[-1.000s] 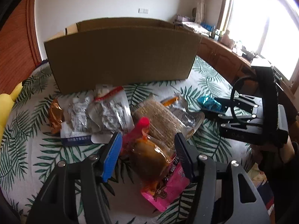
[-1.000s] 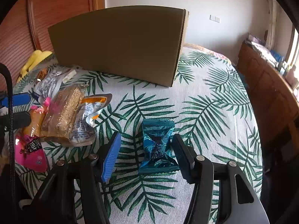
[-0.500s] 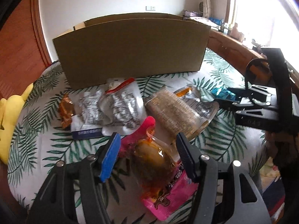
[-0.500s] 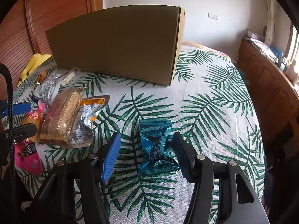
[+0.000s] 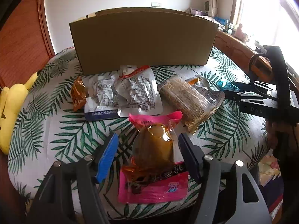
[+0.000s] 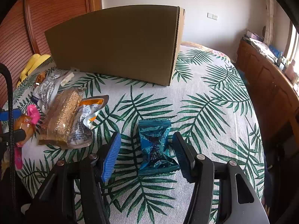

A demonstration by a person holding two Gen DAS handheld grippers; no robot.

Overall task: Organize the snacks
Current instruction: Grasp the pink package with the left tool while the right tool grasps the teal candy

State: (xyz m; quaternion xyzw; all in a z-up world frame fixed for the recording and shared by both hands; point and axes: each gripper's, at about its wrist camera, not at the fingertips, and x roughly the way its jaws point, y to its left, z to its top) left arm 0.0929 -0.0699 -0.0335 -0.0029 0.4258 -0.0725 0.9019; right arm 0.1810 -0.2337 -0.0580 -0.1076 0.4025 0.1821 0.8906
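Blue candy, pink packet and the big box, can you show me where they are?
Blue candy (image 6: 156, 145), right wrist view, middle of its wrapper.
Pink packet (image 5: 153, 168), left wrist view, its clear bulging middle.
Box (image 6: 115, 44), right wrist view, front cardboard wall.

I'm looking at a white cloth (image 6: 214, 112) printed with green palm fronds. My left gripper (image 5: 147, 151) is showing one blue pad and one black, framing a pink packet (image 5: 153, 169) with an amber window. My right gripper (image 6: 146, 154), coloured the same, is framing a shiny teal wrapper (image 6: 155, 145). Behind, a plain brown box (image 5: 143, 41) is standing.
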